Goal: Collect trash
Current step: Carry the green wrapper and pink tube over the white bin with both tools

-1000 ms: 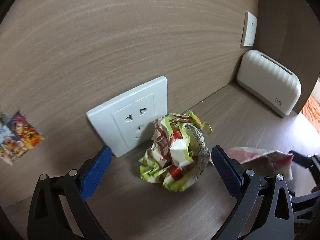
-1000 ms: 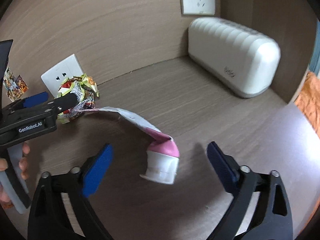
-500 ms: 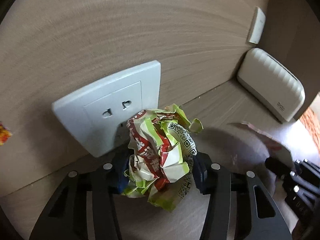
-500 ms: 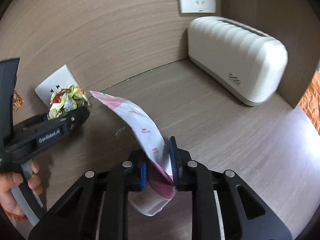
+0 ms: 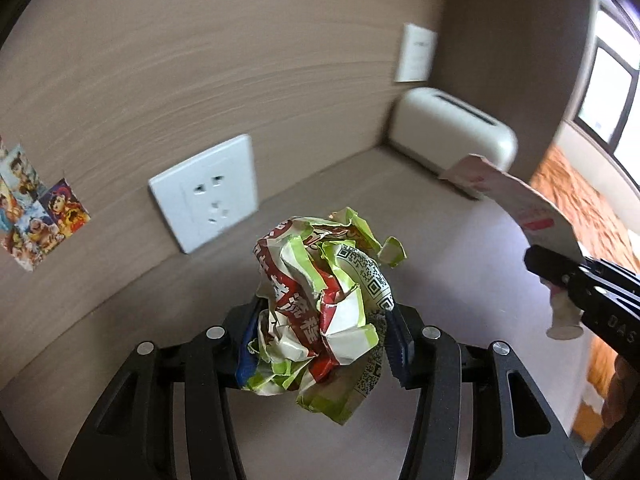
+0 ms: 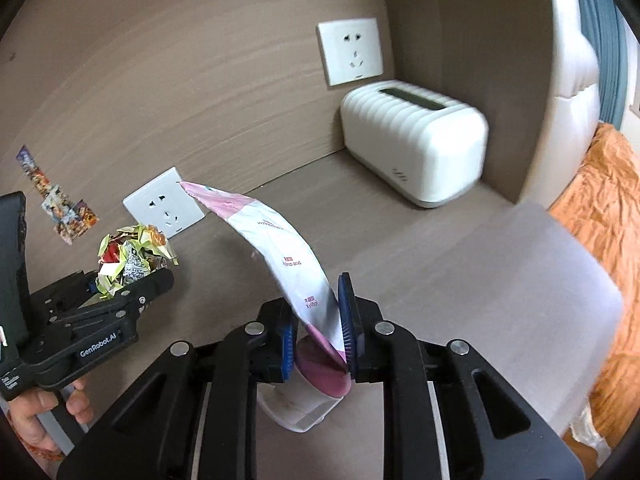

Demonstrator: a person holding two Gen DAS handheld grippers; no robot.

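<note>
My left gripper (image 5: pixel 320 340) is shut on a crumpled green, red and white wrapper (image 5: pixel 320 292) and holds it above the wooden shelf. It also shows in the right wrist view (image 6: pixel 132 254), at the left. My right gripper (image 6: pixel 318 332) is shut on a flattened pink and white tube (image 6: pixel 288 260) with a white cap (image 6: pixel 298 404) hanging below the jaws. In the left wrist view the tube (image 5: pixel 516 204) and the right gripper (image 5: pixel 560 272) are at the right edge, lifted off the shelf.
A white ribbed box (image 6: pixel 412 144) stands in the back right corner. White wall sockets (image 5: pixel 204 192) (image 6: pixel 350 50) sit on the wooden back panel. Colourful stickers (image 5: pixel 36 208) are on the panel at left. An orange blanket (image 6: pixel 600 216) lies beyond the shelf's right edge.
Both grippers closed: the left on the crumpled wrapper, the right on the tube. Both then lifted their items off the shelf and pulled back from the wall.
</note>
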